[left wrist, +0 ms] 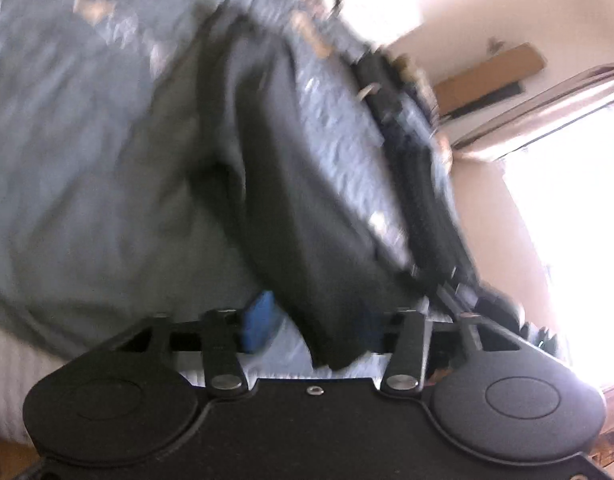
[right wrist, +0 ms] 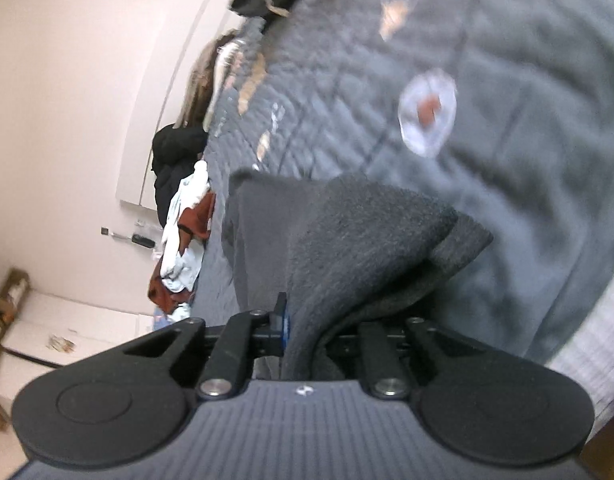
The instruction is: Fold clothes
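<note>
Both views are blurred. In the left wrist view the left gripper [left wrist: 307, 320] has its blue pads [left wrist: 259, 320] set wide apart; a dark grey garment [left wrist: 291, 200] hangs down between them, but the left pad stands clear of the cloth, so the jaws look released rather than clenched on it. The garment runs from the gripper up across a grey-blue quilted bedspread [left wrist: 87, 160] toward the far edge of the bed. The other gripper's black body [left wrist: 419, 184] shows at the right side of that cloth, near a bright window [left wrist: 567, 220]. In the right wrist view the right gripper [right wrist: 297, 330] is clenched on a dark grey garment [right wrist: 347, 240]: the fabric bunches up out of the nearly closed jaws, beside a blue pad [right wrist: 285, 326], and drapes forward over the bedspread [right wrist: 527, 100]. A round white patch with a red centre [right wrist: 427, 110] sits on the bedspread beyond the garment. A pile of white and rust-coloured clothes [right wrist: 185, 240] lies at the left edge of the bed, with a black garment [right wrist: 175, 160] just behind it, against a pale wall [right wrist: 67, 100].
</note>
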`<state>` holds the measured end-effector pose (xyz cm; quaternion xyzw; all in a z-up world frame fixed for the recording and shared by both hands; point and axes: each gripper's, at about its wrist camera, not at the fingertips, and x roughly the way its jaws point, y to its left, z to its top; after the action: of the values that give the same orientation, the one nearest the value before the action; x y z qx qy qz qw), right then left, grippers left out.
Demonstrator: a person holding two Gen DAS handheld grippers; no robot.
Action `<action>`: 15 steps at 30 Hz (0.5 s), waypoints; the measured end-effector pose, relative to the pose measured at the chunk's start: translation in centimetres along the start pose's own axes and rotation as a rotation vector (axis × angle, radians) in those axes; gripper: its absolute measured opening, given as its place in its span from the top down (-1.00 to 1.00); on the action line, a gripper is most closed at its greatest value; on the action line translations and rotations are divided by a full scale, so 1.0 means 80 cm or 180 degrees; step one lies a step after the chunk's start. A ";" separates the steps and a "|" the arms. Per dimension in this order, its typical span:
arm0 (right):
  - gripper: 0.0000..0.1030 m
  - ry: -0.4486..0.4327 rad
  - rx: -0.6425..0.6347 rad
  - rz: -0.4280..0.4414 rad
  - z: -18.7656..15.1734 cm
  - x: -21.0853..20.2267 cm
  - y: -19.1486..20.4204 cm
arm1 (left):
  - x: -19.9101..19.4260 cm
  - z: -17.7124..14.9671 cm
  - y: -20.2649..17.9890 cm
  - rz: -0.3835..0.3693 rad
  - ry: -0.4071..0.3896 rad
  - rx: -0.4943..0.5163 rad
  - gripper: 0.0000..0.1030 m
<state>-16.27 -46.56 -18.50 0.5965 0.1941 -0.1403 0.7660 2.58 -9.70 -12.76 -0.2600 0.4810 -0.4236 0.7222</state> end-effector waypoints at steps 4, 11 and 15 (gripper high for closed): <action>0.76 -0.0077 -0.0249 -0.0038 0.016 -0.024 0.008 | -0.020 0.029 0.007 0.0008 -0.0281 0.0025 -0.35; 0.76 -0.0307 -0.0472 -0.0106 0.065 -0.082 0.004 | 0.020 0.094 0.014 0.0366 -0.0325 0.0331 -0.35; 0.76 -0.0306 -0.0599 -0.0210 0.102 -0.097 -0.010 | 0.071 0.135 0.020 0.0481 -0.0281 0.0435 -0.35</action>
<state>-22.44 -54.79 -13.83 0.5078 0.1889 -0.1751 0.8220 14.06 -14.12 -12.31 -0.1916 0.4369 -0.3879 0.7886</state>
